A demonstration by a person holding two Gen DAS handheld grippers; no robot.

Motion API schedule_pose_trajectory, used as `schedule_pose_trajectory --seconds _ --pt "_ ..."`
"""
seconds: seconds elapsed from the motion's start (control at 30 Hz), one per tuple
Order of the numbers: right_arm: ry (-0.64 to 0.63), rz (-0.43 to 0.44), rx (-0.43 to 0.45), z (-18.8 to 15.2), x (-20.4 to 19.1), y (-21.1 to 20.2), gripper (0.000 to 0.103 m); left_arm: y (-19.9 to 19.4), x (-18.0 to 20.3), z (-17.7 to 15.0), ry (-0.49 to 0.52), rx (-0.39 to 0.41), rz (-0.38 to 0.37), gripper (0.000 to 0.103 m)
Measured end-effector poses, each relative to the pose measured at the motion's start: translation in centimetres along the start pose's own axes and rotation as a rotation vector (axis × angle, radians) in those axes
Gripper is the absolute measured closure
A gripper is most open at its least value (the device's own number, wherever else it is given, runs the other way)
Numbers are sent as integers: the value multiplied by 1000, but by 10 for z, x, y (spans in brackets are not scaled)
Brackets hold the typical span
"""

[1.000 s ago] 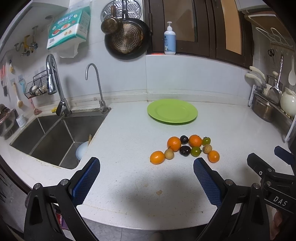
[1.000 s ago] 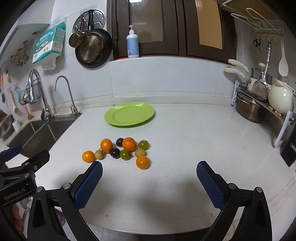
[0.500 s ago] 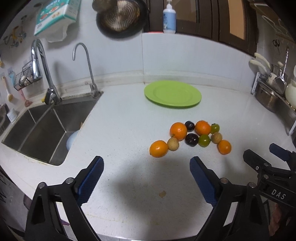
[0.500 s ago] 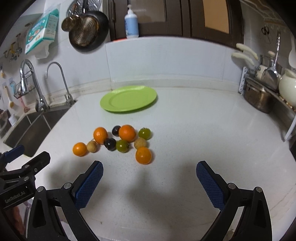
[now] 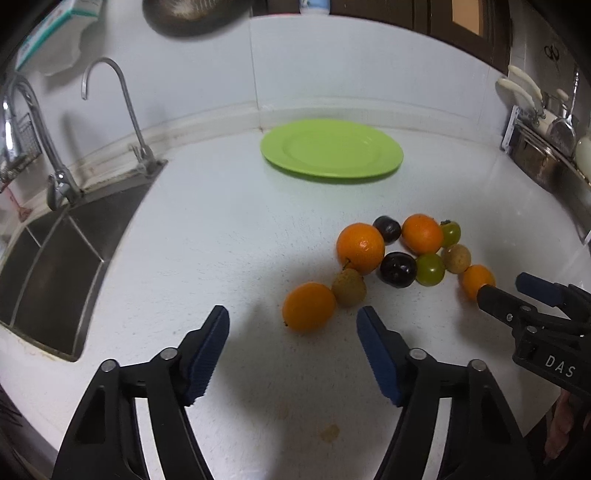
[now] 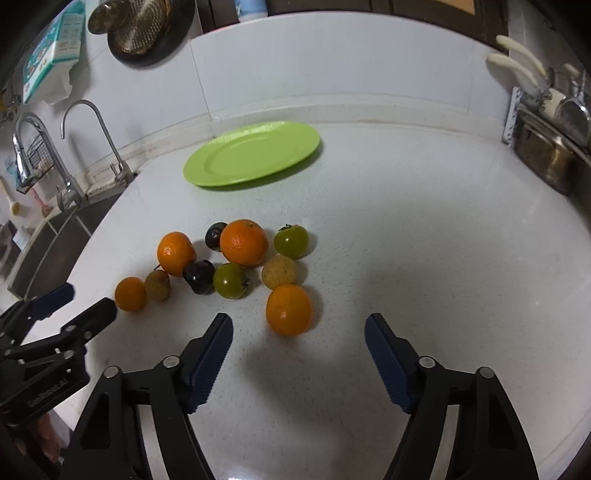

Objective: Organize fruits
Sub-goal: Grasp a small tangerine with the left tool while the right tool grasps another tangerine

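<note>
Several fruits lie in a cluster on the white counter: oranges, dark plums, green tomatoes and brown longans. My left gripper [image 5: 291, 332] is open and empty, low over the counter, with the nearest orange [image 5: 308, 306] just beyond its fingertips. My right gripper [image 6: 298, 339] is open and empty, with another orange [image 6: 289, 309] just ahead between its fingers. An empty green plate [image 5: 331, 148] sits behind the fruit; it also shows in the right wrist view [image 6: 252, 153]. Each gripper shows at the edge of the other's view.
A steel sink [image 5: 48, 258] with two taps [image 5: 125, 107] lies left of the counter. A rack with pots and utensils [image 6: 546, 122] stands at the far right. A pan [image 6: 142, 33] hangs on the back wall.
Both grippers have moved forward and down toward the fruit cluster, which now looks much larger. Both stay open; no fruit has moved.
</note>
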State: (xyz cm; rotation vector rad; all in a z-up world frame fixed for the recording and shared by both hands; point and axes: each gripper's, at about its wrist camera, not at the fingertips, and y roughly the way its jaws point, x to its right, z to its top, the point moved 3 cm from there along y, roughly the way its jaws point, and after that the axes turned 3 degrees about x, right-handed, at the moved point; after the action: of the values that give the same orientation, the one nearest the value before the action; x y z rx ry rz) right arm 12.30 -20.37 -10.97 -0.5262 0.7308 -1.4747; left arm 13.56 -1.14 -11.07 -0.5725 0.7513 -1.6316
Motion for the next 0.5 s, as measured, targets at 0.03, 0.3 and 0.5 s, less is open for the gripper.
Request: schedule_pose_trajectory --seconds 0.03,0.3,0.5 --pt "-1 6 -11 0 0 4 34 4 0 0 -4 -10 -6 36" --pt "-5 32 -61 1 0 26 43 21 2 3 13 -45 -28 53" --pt "-22 35 -73 1 -2 32 58 25 3 1 -2 -63 -60 64"
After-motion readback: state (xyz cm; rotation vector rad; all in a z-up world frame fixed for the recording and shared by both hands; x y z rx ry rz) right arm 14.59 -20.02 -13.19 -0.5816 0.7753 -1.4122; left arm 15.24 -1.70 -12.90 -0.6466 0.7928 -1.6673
